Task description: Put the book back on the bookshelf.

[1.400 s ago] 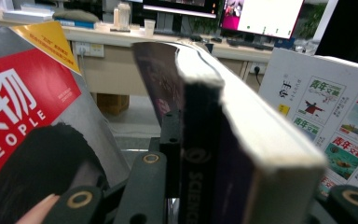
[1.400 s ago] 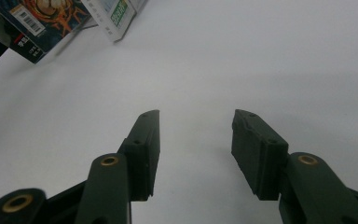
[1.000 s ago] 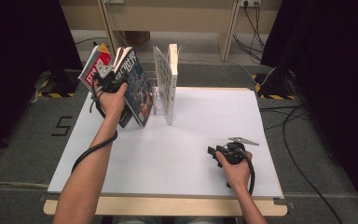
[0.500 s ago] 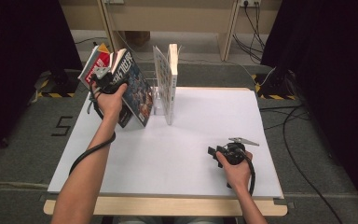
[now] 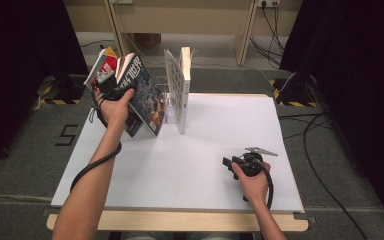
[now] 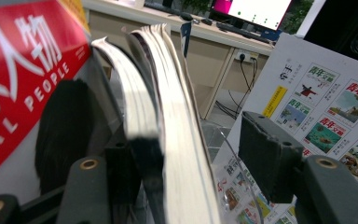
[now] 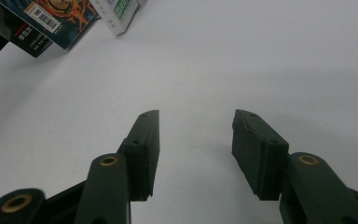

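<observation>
left tool (image 5: 111, 86), jaws just been opening, straddles our leaning magazines (image 5: 142, 95) unclenched at upper left; placing looks done, withdrawal left. right tool (image 5: 236, 163) rests released on the bench (image 5: 190, 165).

I see the magazines (image 5: 140, 97) leaning together at the far left corner of the worktop (image 5: 205, 165), tilted away from the clear bookend (image 5: 169, 102) just to their right. The front one has a dark, busy cover with white characters; behind it sits a red-covered magazine (image 6: 23, 70) lettered "PEOPLE". From close up their page edges (image 6: 168, 121) fan upward, pale and slightly curved, two blocks side by side.
</observation>
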### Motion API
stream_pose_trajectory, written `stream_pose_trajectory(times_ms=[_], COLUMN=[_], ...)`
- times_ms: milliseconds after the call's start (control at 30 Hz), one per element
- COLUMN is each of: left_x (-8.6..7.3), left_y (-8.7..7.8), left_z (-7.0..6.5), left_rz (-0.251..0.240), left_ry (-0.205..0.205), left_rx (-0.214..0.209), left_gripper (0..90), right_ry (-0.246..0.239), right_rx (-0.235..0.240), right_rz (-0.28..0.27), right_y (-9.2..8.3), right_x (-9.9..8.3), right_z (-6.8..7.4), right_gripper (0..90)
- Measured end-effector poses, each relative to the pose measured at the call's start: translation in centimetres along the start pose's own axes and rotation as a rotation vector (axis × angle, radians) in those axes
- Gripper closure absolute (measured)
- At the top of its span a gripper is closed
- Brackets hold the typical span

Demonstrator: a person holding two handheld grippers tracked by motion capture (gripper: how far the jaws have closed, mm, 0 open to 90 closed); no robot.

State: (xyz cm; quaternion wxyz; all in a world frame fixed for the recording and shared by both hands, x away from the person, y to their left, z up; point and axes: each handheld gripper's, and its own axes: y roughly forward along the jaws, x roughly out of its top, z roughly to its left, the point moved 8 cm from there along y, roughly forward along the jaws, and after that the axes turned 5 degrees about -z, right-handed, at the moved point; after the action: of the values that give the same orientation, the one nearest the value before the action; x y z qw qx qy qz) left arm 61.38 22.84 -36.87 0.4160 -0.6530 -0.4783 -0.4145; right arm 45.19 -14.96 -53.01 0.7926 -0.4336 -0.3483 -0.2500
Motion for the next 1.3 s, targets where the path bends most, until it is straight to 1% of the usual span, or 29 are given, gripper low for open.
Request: stream_pose_trajectory(times_ms=[33,100,200,267,400,467,533,567,600,667,700,767,800,833,900,933,1033,1067,1100,1167,1200,1233,1300], left_x=[-0.2,-0.6,-1.0,-1.1,-1.2,-1.1,-1.1,-1.1,-1.0,-0.9,-0.8,-0.6,-0.4,-0.2,0.0,0.1,0.4,0.4,0.4,0.0,-0.3,-0.4,-0.4], left_y=[0.0,0.2,0.7,1.1,1.8,2.1,2.3,2.3,2.3,2.3,2.3,2.2,2.2,2.1,2.1,2.1,2.0,2.1,2.2,2.5,2.7,2.8,2.8], left_z=[0.0,-0.1,0.1,0.4,0.7,0.9,1.2,1.2,1.2,0.9,0.7,-0.1,-0.5,-0.9,-1.8,-2.1,-2.9,-3.1,-3.3,-3.2,-3.0,-2.9,-2.9], left_rz=[0.006,0.029,0.047,0.049,0.055,0.056,0.062,0.065,0.071,0.071,0.071,0.066,0.058,0.048,0.040,0.028,-0.018,-0.033,-0.036,-0.033,-0.029,-0.052,-0.060], left_ry=[-0.011,-0.057,-0.080,-0.129,-0.112,-0.130,-0.135,-0.144,-0.141,-0.116,-0.088,0.000,0.035,0.068,0.154,0.182,0.247,0.262,0.276,0.275,0.273,0.274,0.282], left_rx=[-0.007,-0.023,-0.029,-0.034,-0.002,0.010,0.024,0.020,0.015,0.017,0.018,0.018,0.020,0.026,0.032,0.041,0.068,0.074,0.068,0.074,0.076,0.082,0.084], left_gripper=[42.1,43.9,48.0,52.3,60.1,64.5,72.1,73.7,74.9,75.7,75.8,75.9,76.0,76.0,76.1,76.1,76.1,76.1,76.1,76.0,75.9,75.9,75.7], right_ry=[0.001,0.002,0.005,0.005,0.007,0.010,0.011,0.011,0.012,0.020,0.021,0.022,0.014,0.023,0.023,0.012,0.012,0.010,0.012,0.020,0.010,0.013,0.011], right_rx=[0.000,0.000,0.002,0.002,0.003,0.005,0.006,0.007,0.007,0.004,0.006,0.007,0.008,0.008,0.007,0.006,0.008,0.007,0.008,0.007,0.007,0.008,0.009], right_rz=[0.002,0.002,0.003,0.004,0.009,0.012,0.014,0.015,0.017,0.023,0.024,0.023,0.019,0.019,0.017,0.013,0.009,0.009,0.007,0.008,0.006,0.007,0.008], right_y=[0.0,0.0,0.0,0.0,0.2,0.2,0.2,0.2,0.2,0.2,0.2,0.1,0.1,0.1,0.0,0.1,0.0,0.0,-0.1,-0.1,-0.1,-0.1,-0.1], right_x=[0.0,0.0,0.0,0.0,-0.1,-0.1,-0.1,-0.2,-0.2,-0.3,-0.3,-0.3,-0.2,-0.2,-0.2,-0.1,0.0,0.0,0.0,0.0,0.0,-0.1,0.0], right_z=[0.0,0.0,0.1,0.0,0.0,0.0,0.0,0.0,-0.1,-0.1,-0.1,0.0,-0.1,-0.1,-0.2,-0.3,-0.2,-0.3,-0.3,-0.3,-0.4,-0.4,-0.3], right_gripper=[52.5,52.5,52.5,52.5,52.4,52.3,52.2,52.1,52.1,52.1,52.2,52.2,52.2,52.2,52.3,52.3,52.4,52.5,52.5,52.5,52.6,52.6,52.6])
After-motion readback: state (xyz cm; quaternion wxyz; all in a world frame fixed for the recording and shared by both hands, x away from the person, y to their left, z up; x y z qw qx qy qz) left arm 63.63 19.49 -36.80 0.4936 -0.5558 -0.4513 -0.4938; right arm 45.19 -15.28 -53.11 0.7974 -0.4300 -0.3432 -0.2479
